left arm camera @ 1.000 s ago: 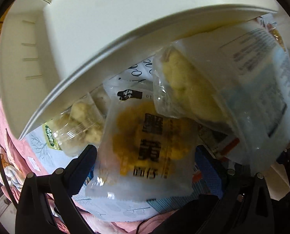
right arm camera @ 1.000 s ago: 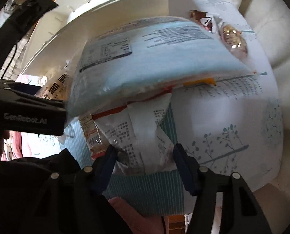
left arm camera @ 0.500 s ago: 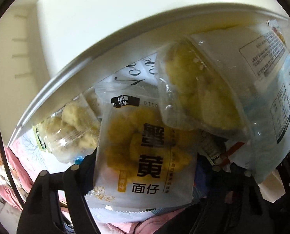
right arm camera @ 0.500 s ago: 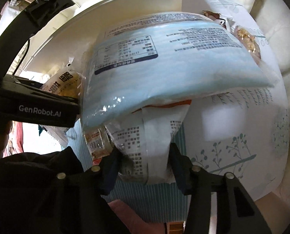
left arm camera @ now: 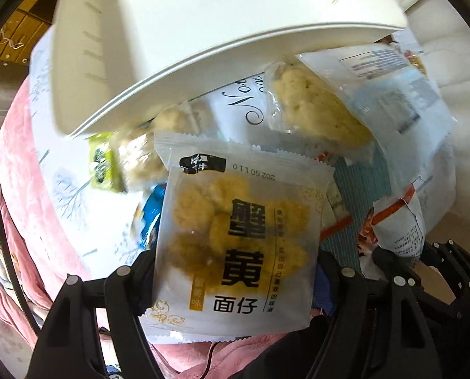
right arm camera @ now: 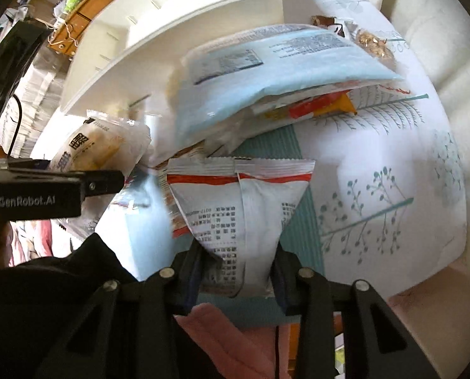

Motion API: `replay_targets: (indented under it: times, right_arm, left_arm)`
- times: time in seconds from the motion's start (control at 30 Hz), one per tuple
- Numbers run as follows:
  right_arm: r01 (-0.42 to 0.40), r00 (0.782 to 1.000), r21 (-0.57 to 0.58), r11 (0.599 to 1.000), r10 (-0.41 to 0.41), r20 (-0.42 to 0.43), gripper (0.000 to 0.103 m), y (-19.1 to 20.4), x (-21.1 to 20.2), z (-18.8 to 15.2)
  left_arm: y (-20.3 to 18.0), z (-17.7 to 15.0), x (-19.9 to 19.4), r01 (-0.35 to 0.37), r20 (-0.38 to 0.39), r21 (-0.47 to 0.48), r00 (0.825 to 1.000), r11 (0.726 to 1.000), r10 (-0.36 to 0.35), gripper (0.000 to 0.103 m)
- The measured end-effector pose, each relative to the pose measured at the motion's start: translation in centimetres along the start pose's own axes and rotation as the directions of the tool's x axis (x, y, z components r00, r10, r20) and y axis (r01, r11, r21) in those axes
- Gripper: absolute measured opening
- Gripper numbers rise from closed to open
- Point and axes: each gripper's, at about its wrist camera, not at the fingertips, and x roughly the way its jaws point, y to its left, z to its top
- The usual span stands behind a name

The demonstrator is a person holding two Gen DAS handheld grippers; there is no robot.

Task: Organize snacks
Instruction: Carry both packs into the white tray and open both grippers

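Both sets of jaws are closed on snack packets. On the left gripper [left arm camera: 235, 271] they stand fairly wide, pressed against the two side edges of a flat, frosted-plastic packet of yellow noodle snacks [left arm camera: 235, 237] with crimped ends and bold black characters. The jaws closed earlier in the last second and have since held. Those of the right gripper [right arm camera: 238, 268] are narrower and have just been closing; they pinch the lower part of a white foil packet [right arm camera: 238, 211], which puckers into a wedge below its serrated, red-striped top seal.

Left wrist view: a smooth white plastic bin [left arm camera: 203, 31] with a stepped rim and slotted walls lies behind the held packet. Below its rim lie a clear bag of pale lumpy puffs [left arm camera: 314, 110], a green-labelled clear pack [left arm camera: 105, 164], and a crinkled blue wrapper [left arm camera: 149, 214]. A pink plush fabric [left arm camera: 16, 170] shows at the left edge.

Right wrist view only: a large glossy pale-blue bag [right arm camera: 266, 72] with printed tables rests over an orange-and-red packet [right arm camera: 314, 109]; a brown wrapper [right arm camera: 326, 22] and a clear pack of golden-brown pieces [right arm camera: 374, 47] lie beyond it. A white cloth printed with teal sprigs [right arm camera: 377, 173] covers the surface, with a ribbed teal band [right arm camera: 301, 246] directly under the foil packet. The left gripper's black body and its yellow packet appear at the left of this view.
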Motion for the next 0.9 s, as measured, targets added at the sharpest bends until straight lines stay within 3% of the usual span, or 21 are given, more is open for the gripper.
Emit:
replay_targets:
  times: [0.2,0.43,0.67,0.9]
  right_arm:
    - [-0.046,0.998,-0.023,0.999,0.047,0.047,0.037,1.8,-2.9,-1.2]
    - [-0.090,0.988,-0.097,0.991,0.101,0.117,0.037,3.1,-5.7,0.9]
    - [-0.097,0.968,-0.192,0.977,0.137,0.209,0.037,5.5,-10.3,5.7]
    - [-0.058,0.926,-0.290,0.955,0.160,0.343,0.037,7.6,-13.8,10.5]
  left_arm:
    - [2.0,-3.2,-2.4,0.042,0.076,-0.046,0.996,0.998,-0.039,0.076]
    - [1.9,-2.6,-8.3,0.106,0.194,-0.106,0.977,0.989,-0.084,0.076]
    - [4.9,-1.9,-15.2,0.144,0.334,-0.158,0.939,0.977,-0.085,0.077]
    - [7.0,1.1,-19.1,0.180,0.448,-0.213,0.892,0.960,-0.068,0.077]
